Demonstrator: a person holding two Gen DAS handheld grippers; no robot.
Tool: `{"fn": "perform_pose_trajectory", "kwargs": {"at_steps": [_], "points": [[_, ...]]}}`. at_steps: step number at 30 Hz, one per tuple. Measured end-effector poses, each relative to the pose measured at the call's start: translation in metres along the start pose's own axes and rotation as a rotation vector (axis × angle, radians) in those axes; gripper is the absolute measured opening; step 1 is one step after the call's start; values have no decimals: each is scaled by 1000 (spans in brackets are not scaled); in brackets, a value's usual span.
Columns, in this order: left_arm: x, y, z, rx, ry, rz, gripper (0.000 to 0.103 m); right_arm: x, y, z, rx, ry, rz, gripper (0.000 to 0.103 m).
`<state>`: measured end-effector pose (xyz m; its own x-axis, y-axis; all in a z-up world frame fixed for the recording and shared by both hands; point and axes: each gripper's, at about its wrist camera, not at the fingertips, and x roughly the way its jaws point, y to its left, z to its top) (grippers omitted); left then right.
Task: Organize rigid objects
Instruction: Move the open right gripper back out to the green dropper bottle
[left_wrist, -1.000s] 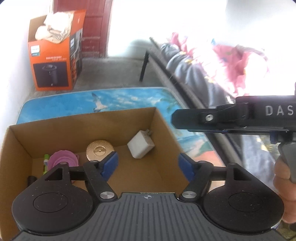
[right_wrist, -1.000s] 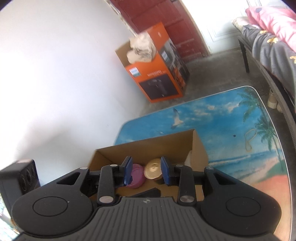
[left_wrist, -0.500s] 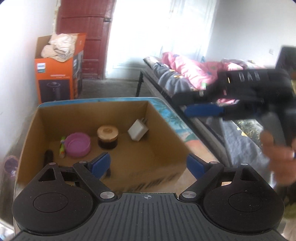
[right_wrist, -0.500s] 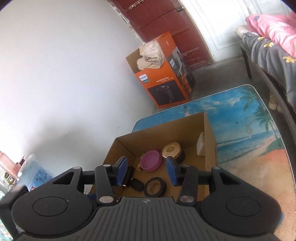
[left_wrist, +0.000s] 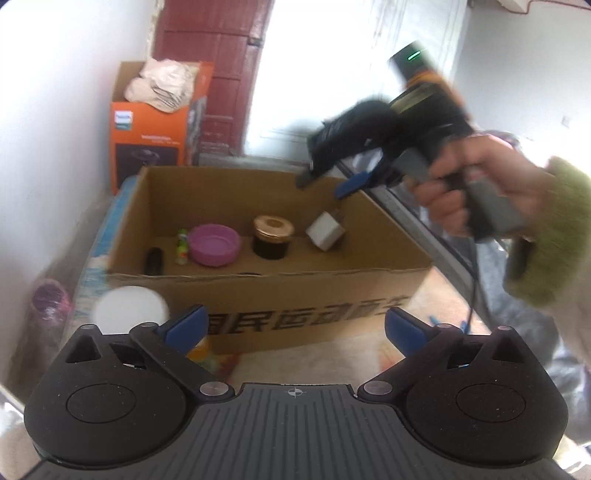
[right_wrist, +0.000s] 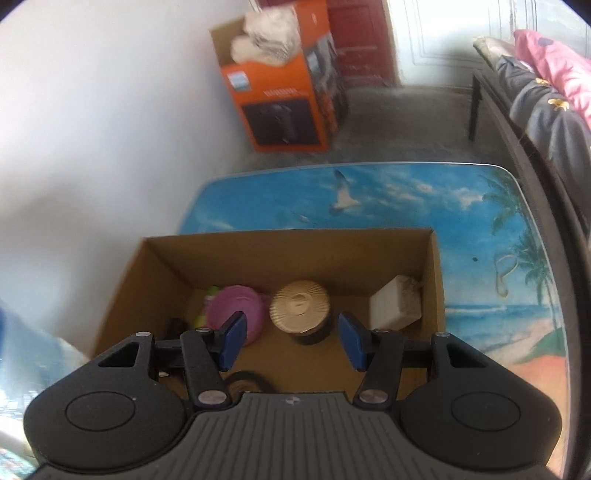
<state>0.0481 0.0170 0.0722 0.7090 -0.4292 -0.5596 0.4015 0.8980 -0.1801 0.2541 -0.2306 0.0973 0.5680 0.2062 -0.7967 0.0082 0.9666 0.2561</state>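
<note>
An open cardboard box (left_wrist: 295, 288) holds a pink bowl (left_wrist: 214, 245), a dark jar with a gold lid (left_wrist: 272, 236), a white charger cube (left_wrist: 325, 232) and a small black item (left_wrist: 154, 260). My left gripper (left_wrist: 295, 328) hangs in front of the box's near wall. Its jaws are opening wide with nothing between them. My right gripper (right_wrist: 291, 339) points down into the box above the gold-lidded jar (right_wrist: 299, 306), beside the pink bowl (right_wrist: 236, 306) and the charger cube (right_wrist: 397, 308). Its jaws are opening and grip nothing. In the left wrist view the right gripper (left_wrist: 327, 184) hovers over the box's far right corner.
The box stands on a beach-print table (right_wrist: 369, 199). A white round lid (left_wrist: 129, 312) lies outside the box at its front left. A black tape ring (right_wrist: 245, 382) lies inside near the front. An orange carton (right_wrist: 280, 96) stands by the wall, a bed (right_wrist: 535, 96) at right.
My left gripper has pulled back from inside the box to in front of it and its jaws have spread. My right gripper has swung over the box, tipped downward, jaws wider.
</note>
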Motion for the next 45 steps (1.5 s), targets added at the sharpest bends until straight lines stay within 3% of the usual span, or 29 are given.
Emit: {"fn": "perform_pose_trajectory", "kwargs": {"at_steps": [7,13,19,25,29,35,41,45], "points": [[-14,19,1,3,-45,80,103,64,3,18,-57,101,-200,58],[-21,28,1,-5,-68,95,103,77,13,16,-137,128,-334,60],[-28,40,5,-29,-102,160,103,75,15,12,-169,136,-342,62],[-36,69,21,-117,-112,299,103,72,19,10,-130,160,-256,64],[-37,90,32,-183,-73,359,103,72,16,7,-57,185,-183,64],[-46,117,33,-271,-66,420,103,61,20,11,-139,86,-298,64],[-47,132,45,-326,-58,486,103,75,18,15,-148,128,-369,64],[-49,137,50,-338,-61,486,103,84,22,16,-189,132,-416,65]]}}
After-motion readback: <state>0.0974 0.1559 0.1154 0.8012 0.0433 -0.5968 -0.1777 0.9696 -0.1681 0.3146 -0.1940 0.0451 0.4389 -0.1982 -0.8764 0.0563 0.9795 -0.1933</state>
